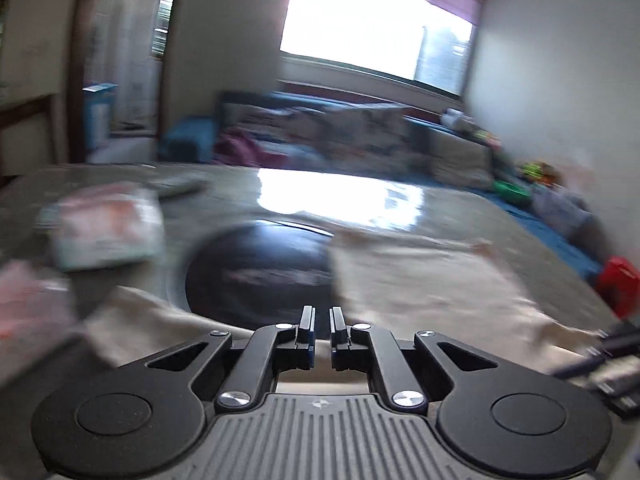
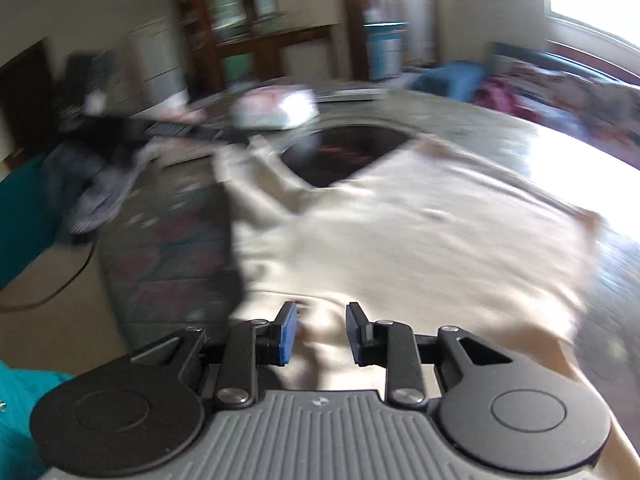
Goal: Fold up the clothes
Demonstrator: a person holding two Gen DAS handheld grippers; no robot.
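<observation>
A beige garment [image 2: 400, 240] lies spread over the round grey table [image 2: 168, 264], its far edge lapping onto a dark round disc [image 2: 344, 152] at the table's centre. My right gripper [image 2: 322, 320] hovers open just above the garment's near edge, its blue pads apart with cloth below them. In the left wrist view the same beige garment [image 1: 420, 280] lies ahead on both sides of the dark disc [image 1: 256, 268]. My left gripper [image 1: 322, 320] has its fingers almost together, and nothing shows in the thin gap. Both views are motion-blurred.
A white and pink packet [image 1: 108, 232] and a flat remote [image 1: 176, 188] rest on the far left of the table [image 1: 460, 208]. A heap of dark clothes [image 2: 92, 192] hangs off the table's left side. A cluttered sofa [image 1: 320, 132] stands beyond, under a bright window.
</observation>
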